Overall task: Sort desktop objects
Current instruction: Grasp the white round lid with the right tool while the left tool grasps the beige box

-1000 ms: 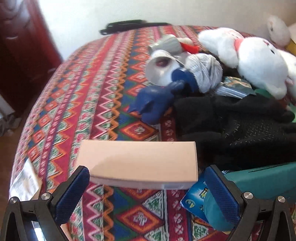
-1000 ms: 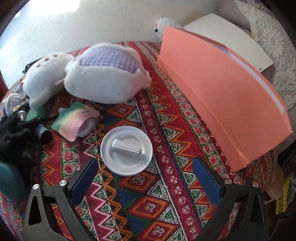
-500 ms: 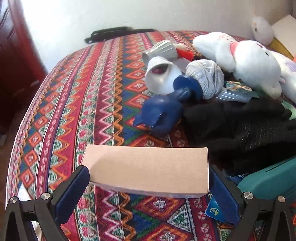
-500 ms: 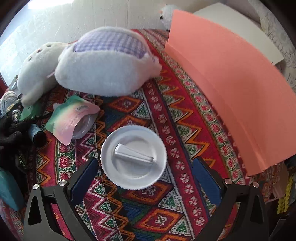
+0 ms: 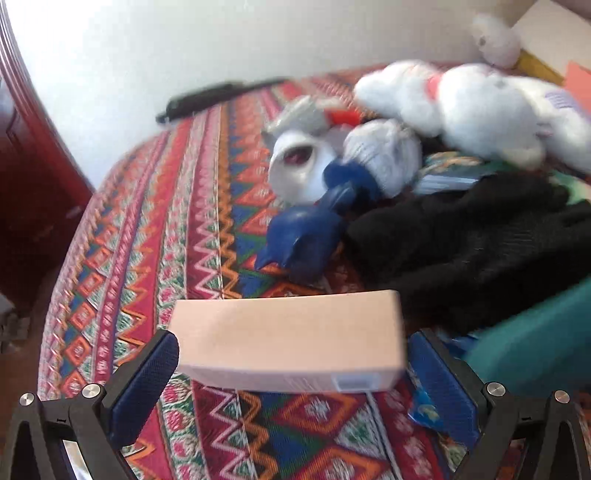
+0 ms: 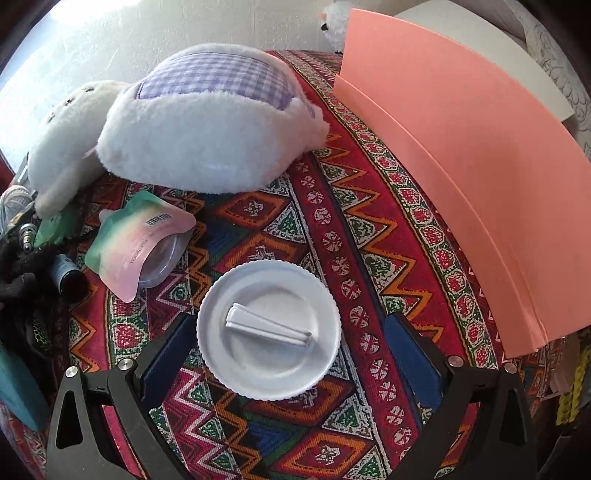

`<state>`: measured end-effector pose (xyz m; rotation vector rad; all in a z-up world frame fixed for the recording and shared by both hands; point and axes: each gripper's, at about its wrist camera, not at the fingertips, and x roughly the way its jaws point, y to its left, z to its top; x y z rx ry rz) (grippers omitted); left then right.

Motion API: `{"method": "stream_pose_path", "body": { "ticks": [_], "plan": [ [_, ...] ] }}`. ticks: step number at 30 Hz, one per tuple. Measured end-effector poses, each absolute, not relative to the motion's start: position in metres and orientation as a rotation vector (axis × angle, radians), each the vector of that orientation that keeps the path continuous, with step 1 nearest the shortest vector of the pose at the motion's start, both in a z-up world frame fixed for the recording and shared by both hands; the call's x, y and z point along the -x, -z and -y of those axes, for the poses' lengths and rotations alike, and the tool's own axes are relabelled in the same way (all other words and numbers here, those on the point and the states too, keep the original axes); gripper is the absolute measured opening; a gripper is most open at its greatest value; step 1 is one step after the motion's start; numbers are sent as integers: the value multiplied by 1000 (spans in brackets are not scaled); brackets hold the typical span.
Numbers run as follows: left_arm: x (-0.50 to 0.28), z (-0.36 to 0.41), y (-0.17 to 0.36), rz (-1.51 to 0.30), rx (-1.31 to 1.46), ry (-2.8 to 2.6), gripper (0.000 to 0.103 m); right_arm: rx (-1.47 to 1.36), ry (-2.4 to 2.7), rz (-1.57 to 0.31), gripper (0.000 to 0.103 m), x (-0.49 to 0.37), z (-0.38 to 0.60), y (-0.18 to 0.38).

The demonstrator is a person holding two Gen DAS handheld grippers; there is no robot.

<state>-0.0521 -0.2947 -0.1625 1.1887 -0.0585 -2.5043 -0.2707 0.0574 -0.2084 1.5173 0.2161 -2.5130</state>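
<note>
One box [image 5: 288, 339] is counted between the left tongs [image 5: 291, 373]. Ahead of them are seen one blue toy [image 5: 303, 240], one white cup [image 5: 295, 170], one yarn ball [image 5: 384, 155] and one black cloth [image 5: 480, 240]; one teal case [image 5: 532, 339] is counted to their right. One white lid [image 6: 269, 328] is counted between the right tongs [image 6: 291, 350]. Two large plush toys are counted beyond them, one checked [image 6: 210, 118] and one plain white [image 6: 66, 140], with a third, small one [image 6: 334, 22] far off. One pouch [image 6: 136, 236] is seen to their left, and one pink folder [image 6: 461, 158] to their right.
</note>
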Motion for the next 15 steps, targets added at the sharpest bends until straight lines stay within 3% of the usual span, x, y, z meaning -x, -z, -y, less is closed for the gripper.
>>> {"method": "stream_pose_path", "body": {
  "ticks": [1,5,7,8,15],
  "plan": [
    [47,299,155,-1,-1159,2478,103,-1518,2512,-216,103,271,-57,208],
    [31,348,150,-705,-1104,2284,103,-1515,2511,-225,103,273,-55,205],
    [37,367,158,-952,-1130,2160,103,-1514,2506,-227,103,274,-54,204],
    [41,372,159,-1008,-1141,2114,103,-1515,2503,-227,103,274,-54,203],
    [76,366,191,-963,-1230,1947,103,-1529,2463,-193,103,280,-58,198]
  ]
}}
